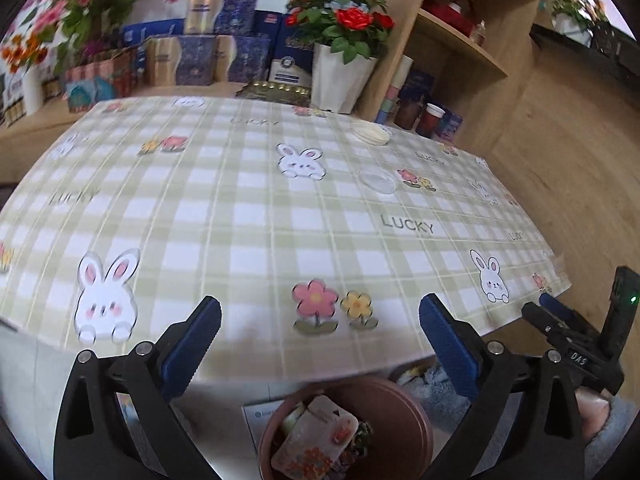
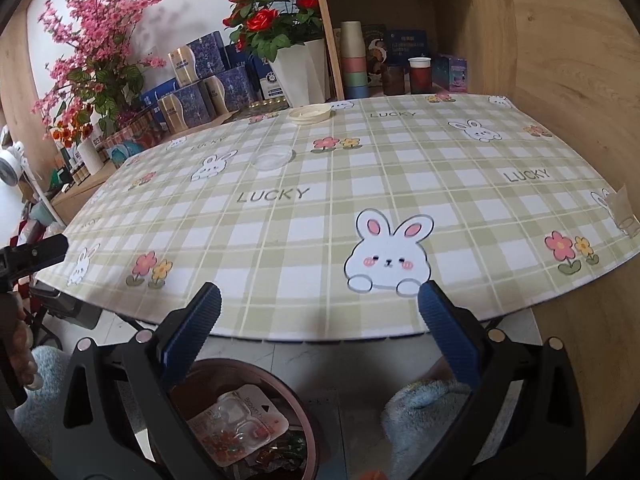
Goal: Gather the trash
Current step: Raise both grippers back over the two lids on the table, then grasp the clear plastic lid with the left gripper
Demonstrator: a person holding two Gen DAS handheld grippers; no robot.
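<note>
The left gripper (image 1: pixel 320 316) is standing with its blue-padded jaws spread wide and nothing between them, hanging over the near edge of the table (image 1: pixel 248 208), which is wearing a green checked cloth printed with rabbits and flowers. Directly below and just behind its fingertips, a round brown bin (image 1: pixel 404 412) is sitting on the floor under the table edge, and a flat blister-pack wrapper (image 1: pixel 316 436) is lying inside it on top of other scraps. The right gripper (image 2: pixel 320 312) is likewise gaping wide and holding nothing, pointing across the same cloth; the bin is lying below it and toward its left finger, with the wrapper face up inside. Well ahead of both grippers, out on the cloth, a clear plastic lid (image 2: pixel 273 159) is lying flat, and farther on, near the far edge, a cream-coloured lid (image 2: pixel 310 113) is resting beside a white pot of red roses (image 2: pixel 276 20). At the right gripper's far right, a scrap of clear packaging (image 2: pixel 622 210) is sitting at the table's corner.
</note>
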